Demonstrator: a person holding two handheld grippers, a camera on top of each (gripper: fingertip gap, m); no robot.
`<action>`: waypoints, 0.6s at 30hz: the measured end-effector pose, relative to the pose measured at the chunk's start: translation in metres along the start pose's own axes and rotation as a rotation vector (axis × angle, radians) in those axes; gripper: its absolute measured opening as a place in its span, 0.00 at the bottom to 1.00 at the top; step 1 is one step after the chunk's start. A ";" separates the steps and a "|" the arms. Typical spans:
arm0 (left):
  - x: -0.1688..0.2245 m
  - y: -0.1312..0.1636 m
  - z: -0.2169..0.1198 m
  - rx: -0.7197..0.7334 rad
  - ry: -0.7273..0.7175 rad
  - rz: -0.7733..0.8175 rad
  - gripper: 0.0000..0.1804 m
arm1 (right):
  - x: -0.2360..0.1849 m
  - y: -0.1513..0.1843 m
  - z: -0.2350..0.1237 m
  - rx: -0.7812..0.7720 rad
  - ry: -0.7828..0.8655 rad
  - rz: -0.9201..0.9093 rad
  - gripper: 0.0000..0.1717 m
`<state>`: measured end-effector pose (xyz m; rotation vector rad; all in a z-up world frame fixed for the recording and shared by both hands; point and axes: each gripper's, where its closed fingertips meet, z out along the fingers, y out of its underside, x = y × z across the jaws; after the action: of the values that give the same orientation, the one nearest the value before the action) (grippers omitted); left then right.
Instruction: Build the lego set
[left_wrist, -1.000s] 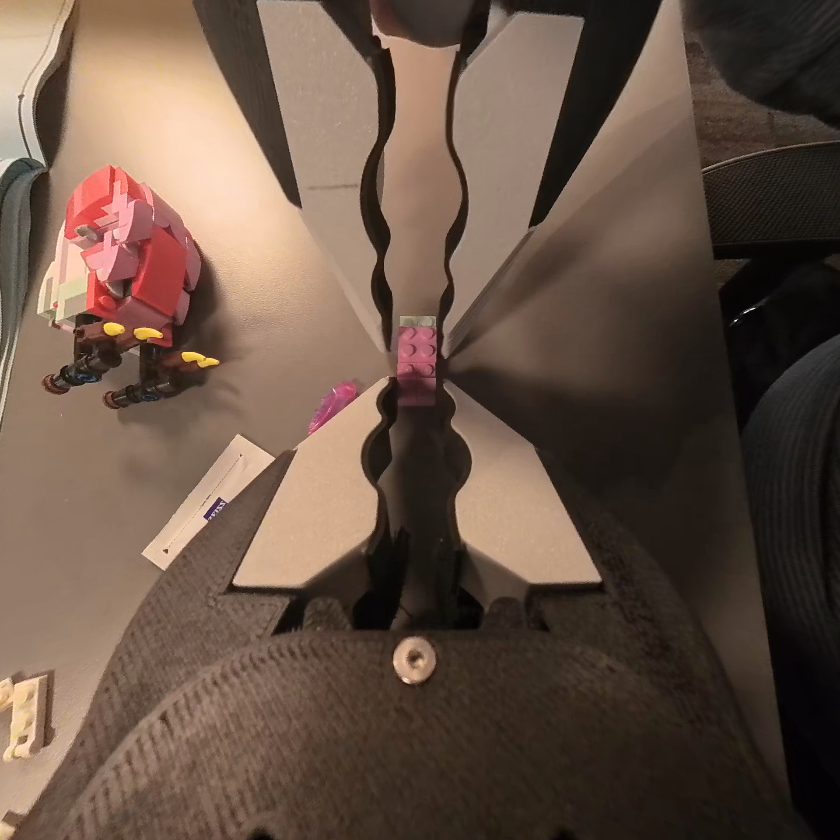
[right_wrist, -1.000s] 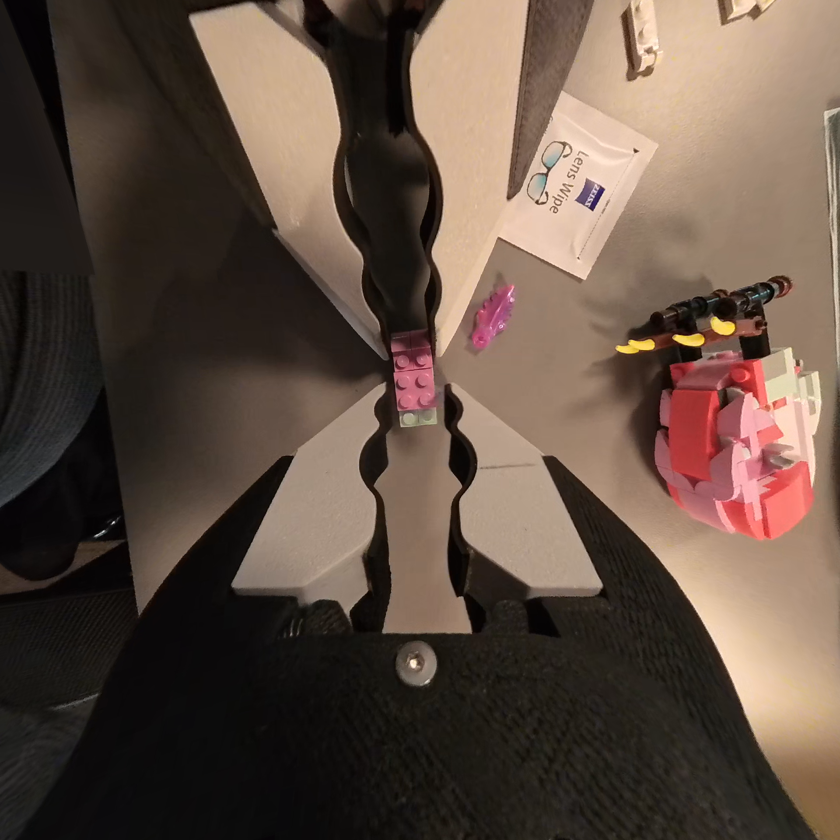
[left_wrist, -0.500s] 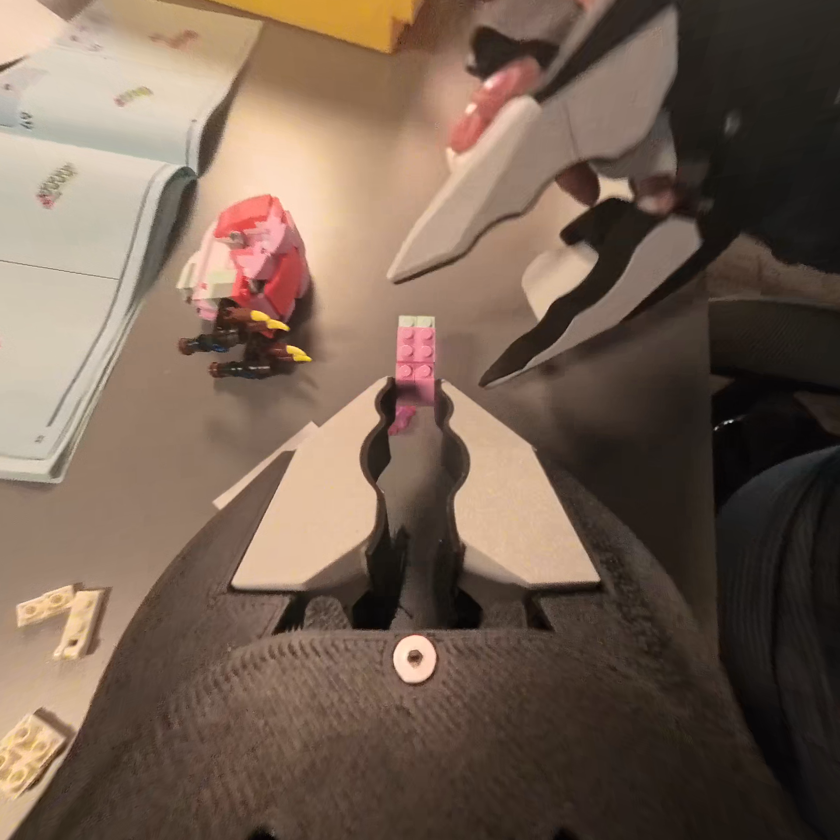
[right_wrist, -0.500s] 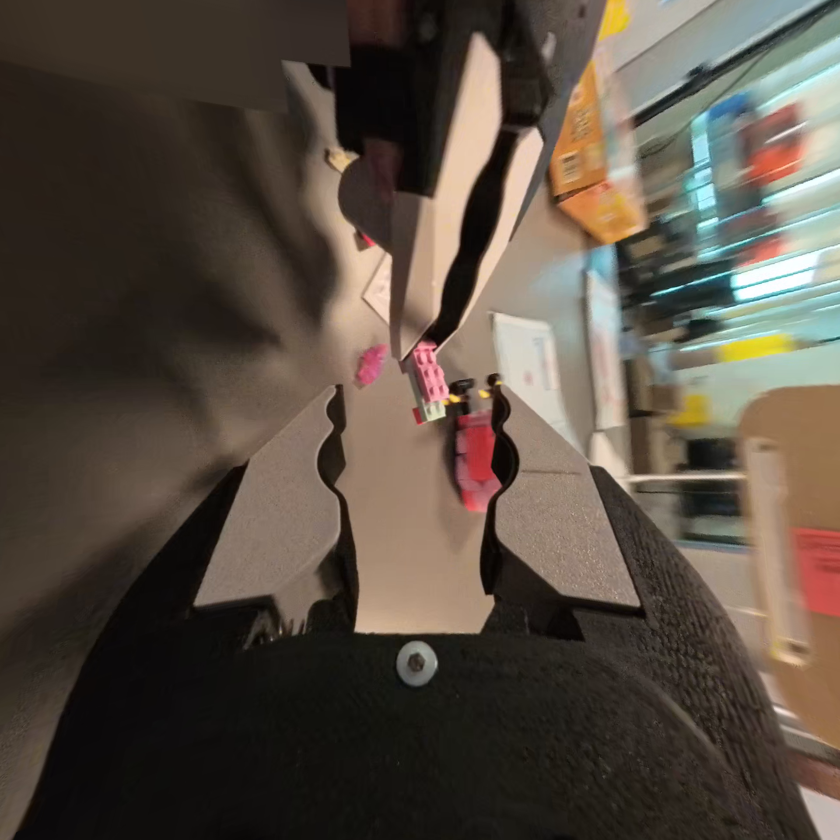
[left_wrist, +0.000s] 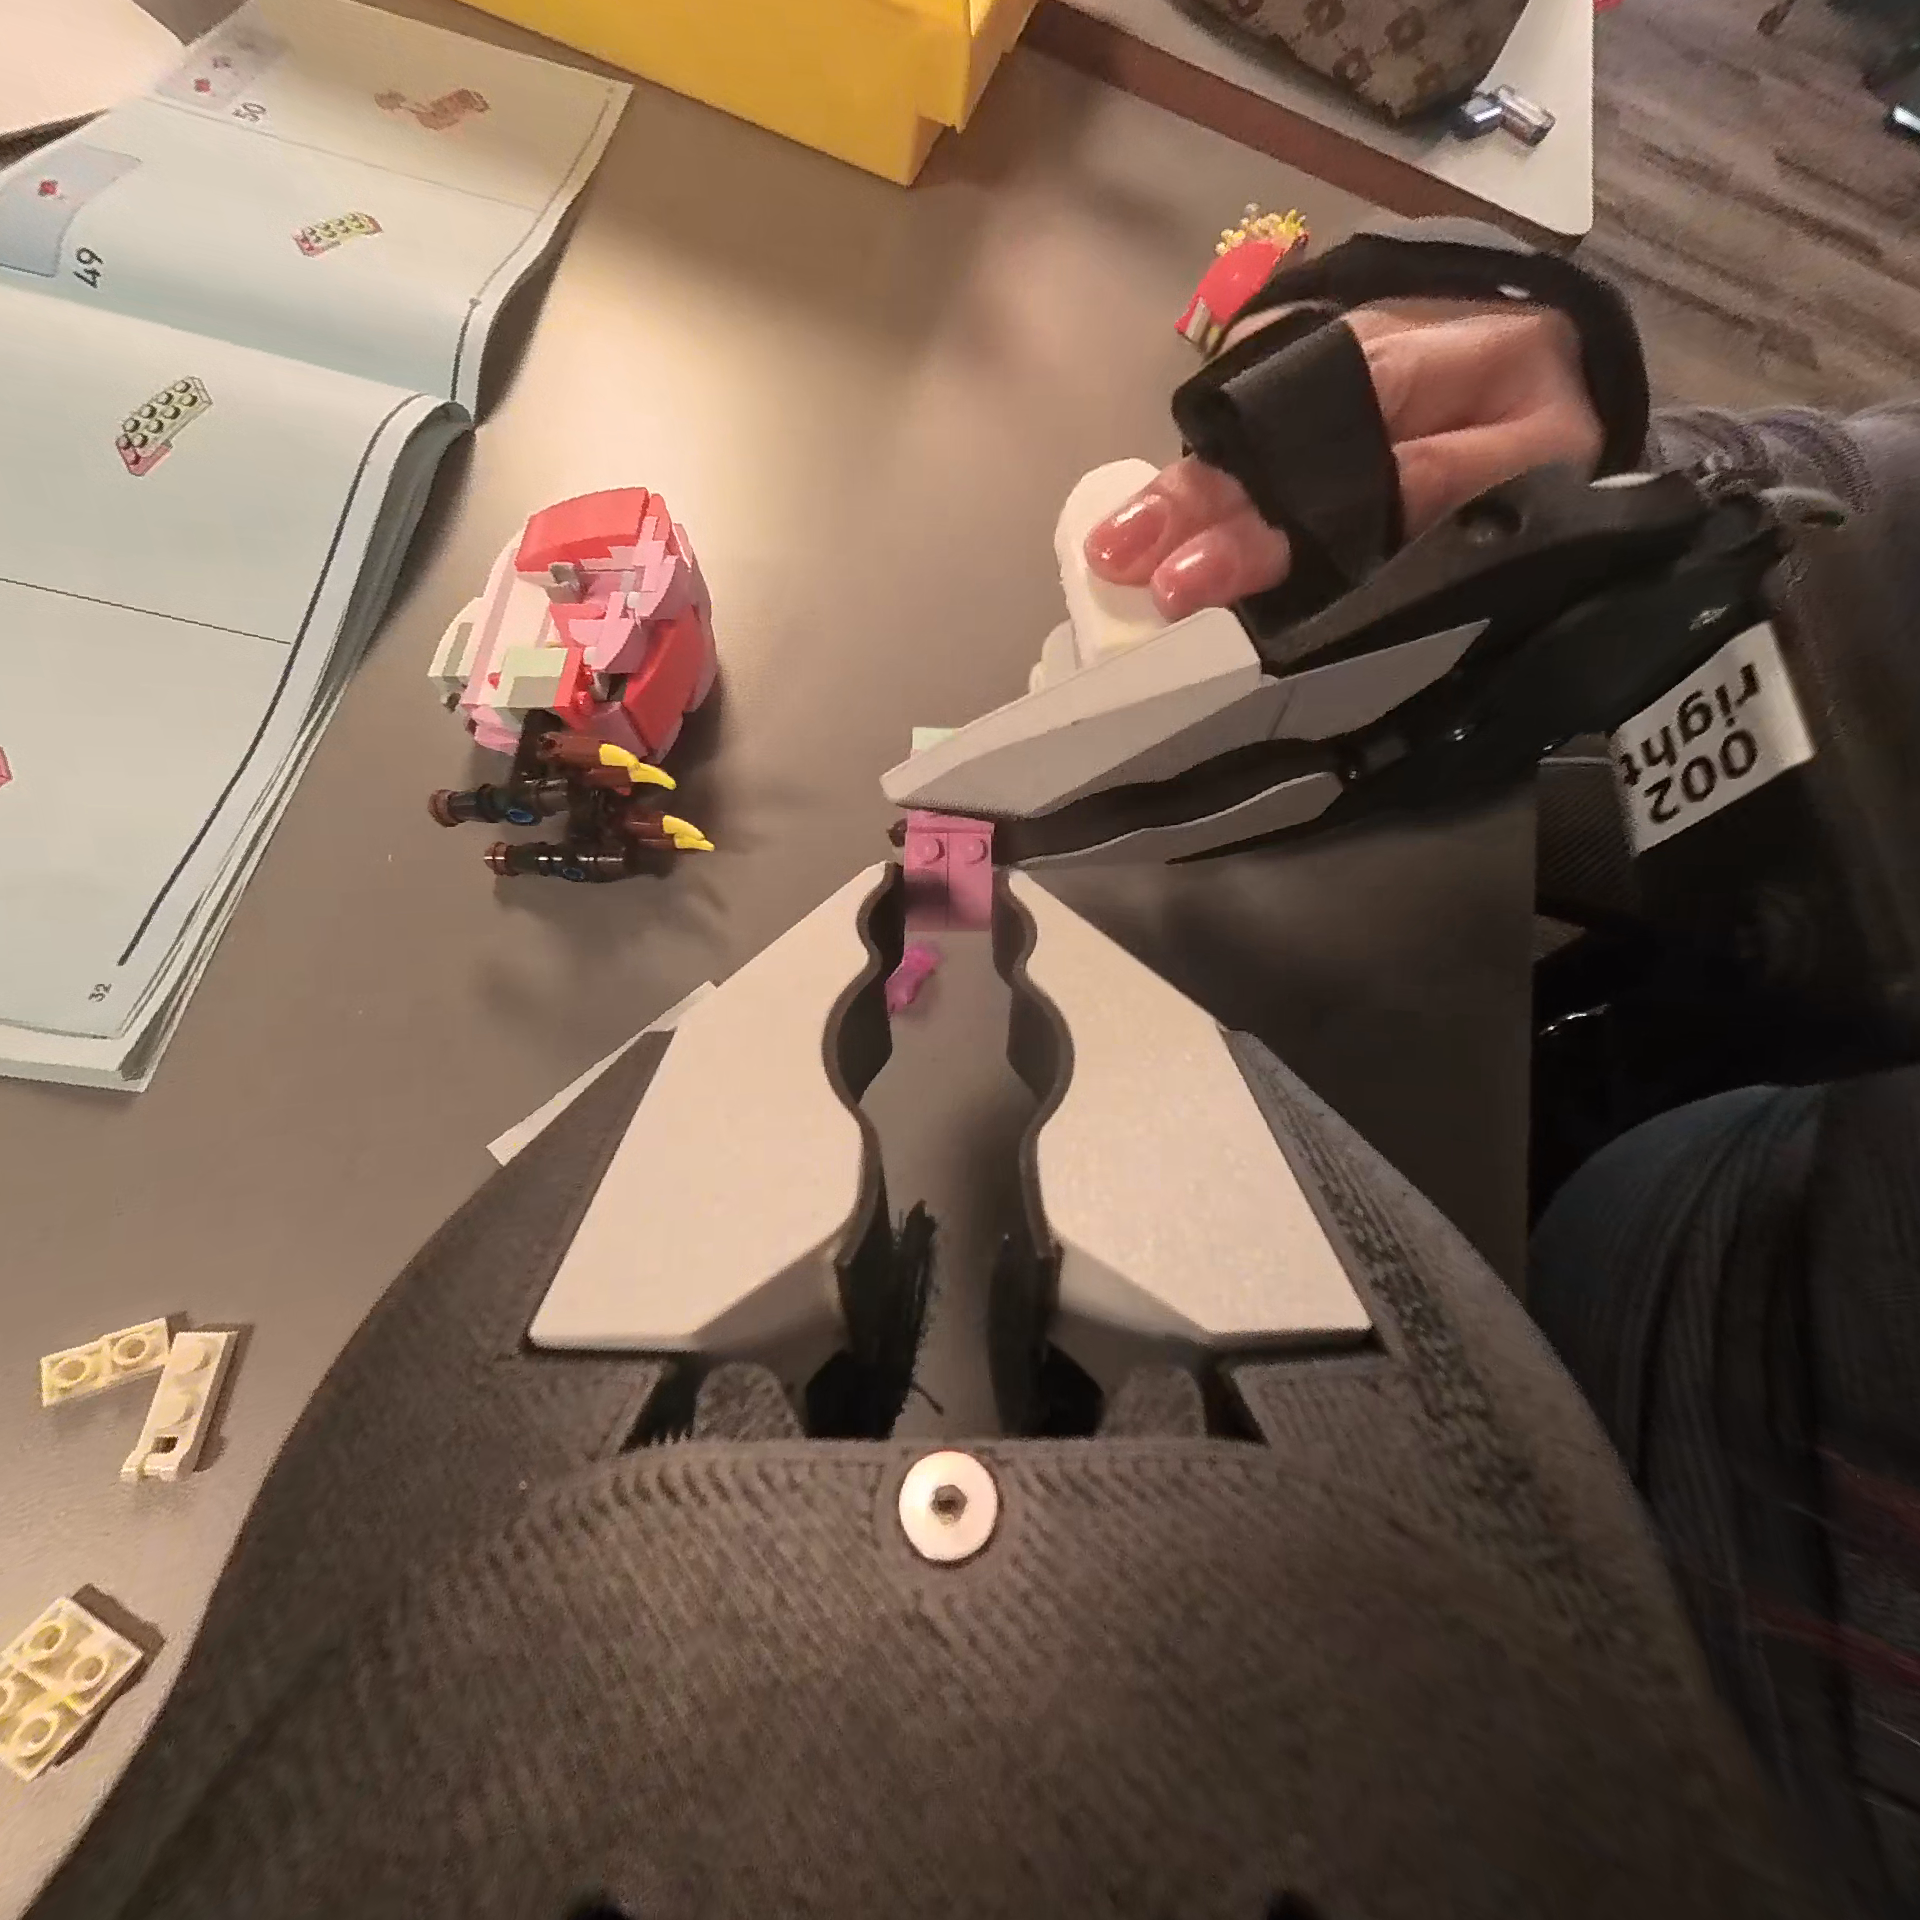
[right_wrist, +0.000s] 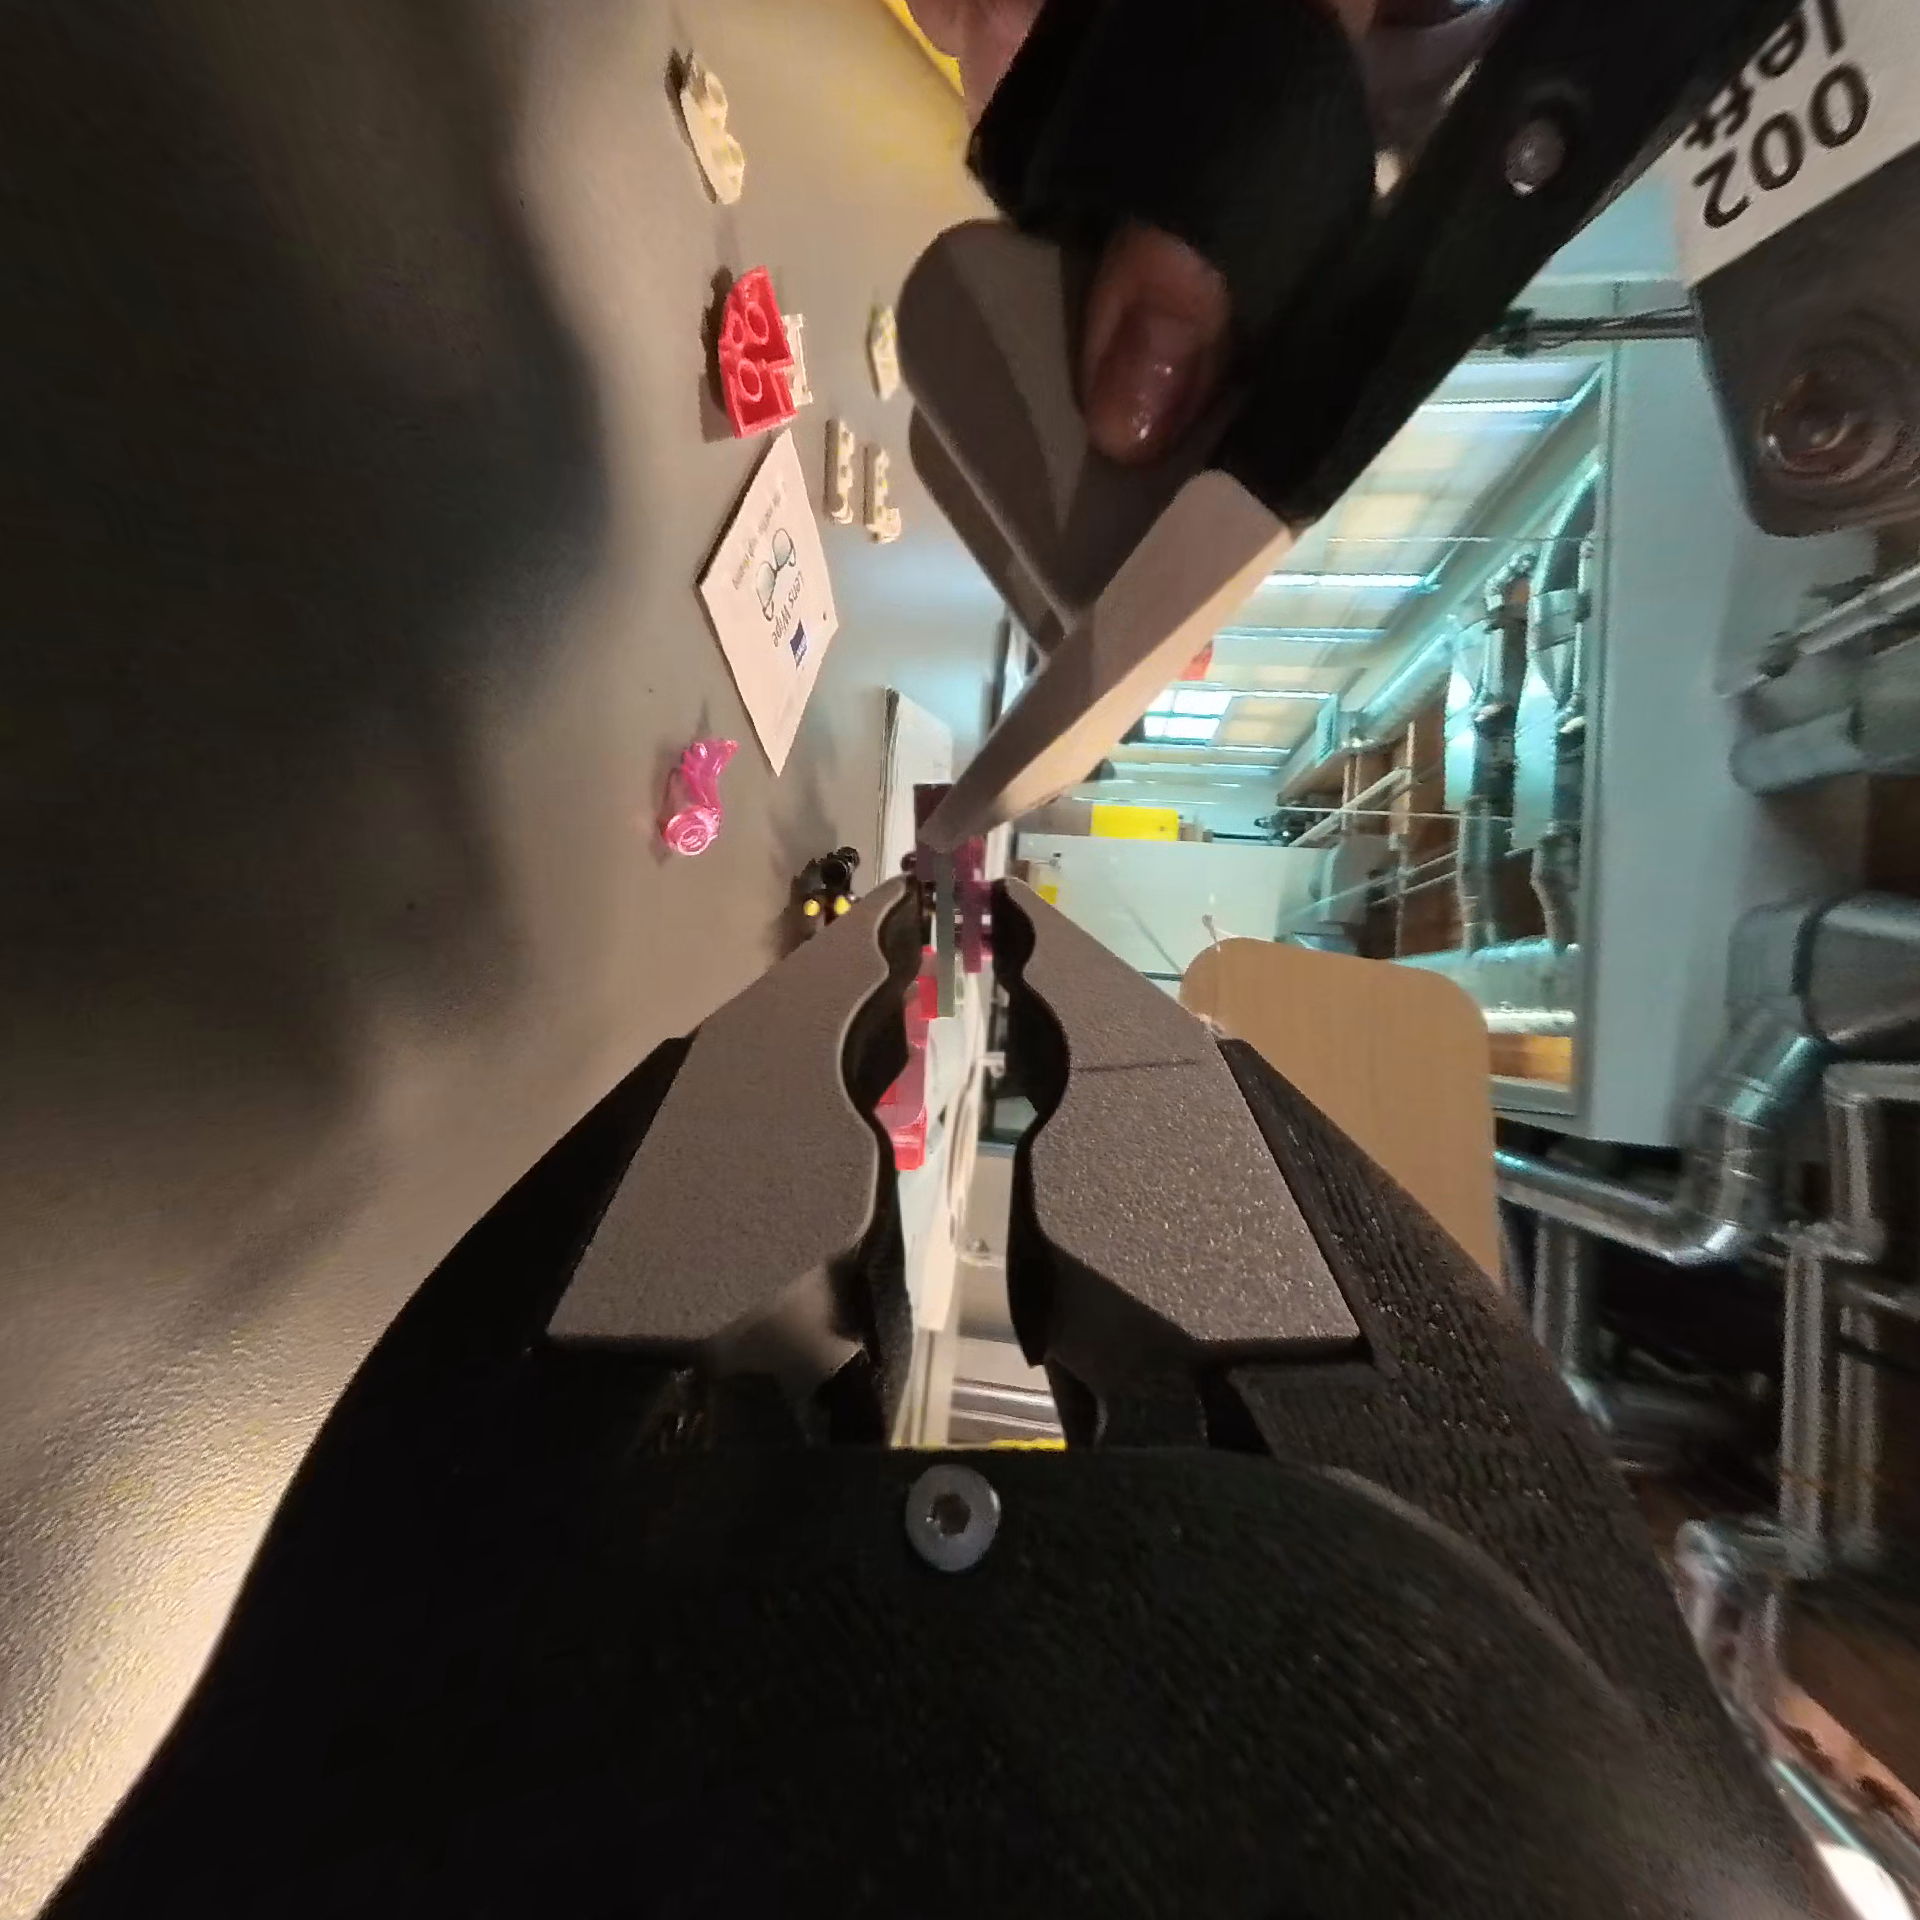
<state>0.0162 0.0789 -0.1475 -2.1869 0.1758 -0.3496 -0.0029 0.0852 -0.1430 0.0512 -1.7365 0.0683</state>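
Open instruction booklet at far left of the worktop; cream plates near its lower edge. Red-and-pink brick figure lies on its side, well left of the claws. Left claw narrowed to a brick's width, both tips pressing the sides of a small pink brick stack. Right claw enters from the right, turned sideways, pinching the same stack's far end, top and bottom. Clear pink piece lies on the worktop beneath.
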 end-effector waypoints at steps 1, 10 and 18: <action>0.000 0.000 0.000 0.002 0.004 -0.003 0.09 | 0.000 0.000 0.000 0.000 0.004 -0.009 0.06; 0.002 0.000 0.002 -0.013 -0.001 0.015 0.09 | -0.004 0.001 -0.002 0.008 -0.019 0.022 0.05; -0.007 0.010 0.003 -0.015 -0.045 -0.001 0.09 | -0.013 0.005 -0.003 0.058 -0.078 0.242 0.39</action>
<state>0.0104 0.0775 -0.1586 -2.2081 0.1522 -0.3000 0.0014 0.0899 -0.1553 -0.1156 -1.8118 0.2983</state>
